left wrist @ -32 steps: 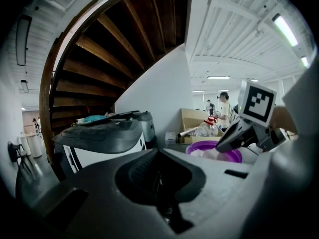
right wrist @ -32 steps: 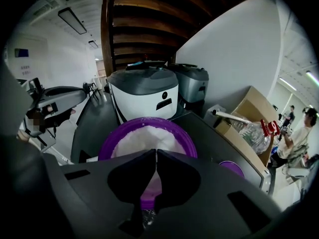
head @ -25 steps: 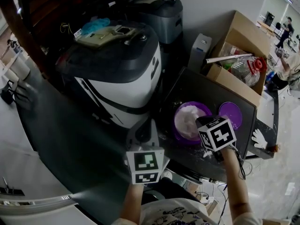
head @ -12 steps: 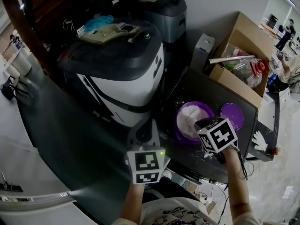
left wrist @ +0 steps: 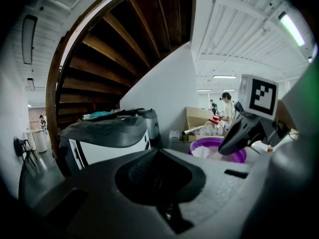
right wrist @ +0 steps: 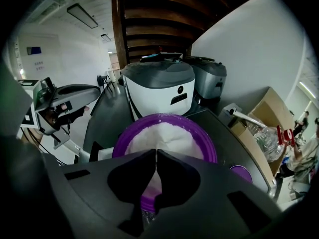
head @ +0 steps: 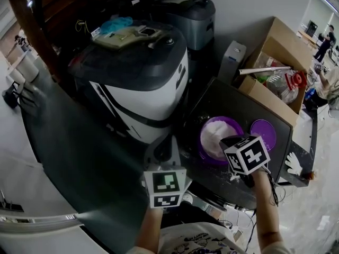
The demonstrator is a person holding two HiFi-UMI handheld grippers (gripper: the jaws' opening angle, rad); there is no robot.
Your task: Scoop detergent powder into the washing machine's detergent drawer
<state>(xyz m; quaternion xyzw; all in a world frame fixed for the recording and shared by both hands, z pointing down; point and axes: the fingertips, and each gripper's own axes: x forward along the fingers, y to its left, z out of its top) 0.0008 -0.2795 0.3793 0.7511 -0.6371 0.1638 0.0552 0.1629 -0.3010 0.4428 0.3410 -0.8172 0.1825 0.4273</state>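
The right claw (right wrist: pixel 155 151) is clenched, tips together, hanging over the near rim of the purple bowl (right wrist: pixel 120 144) — white powder (right wrist: pixel 169 133) is heaped inside. Whether anything thin is pinched between the tips cannot be told. The bowl sits on the dark desk (head: pixel 238 102), just right of the washer (head: pixel 143 73), with a purple lid (head: pixel 263 131) beside it. The left claw (left wrist: pixel 157 153) is clenched too and empty — low before the washer, left of the bowl.
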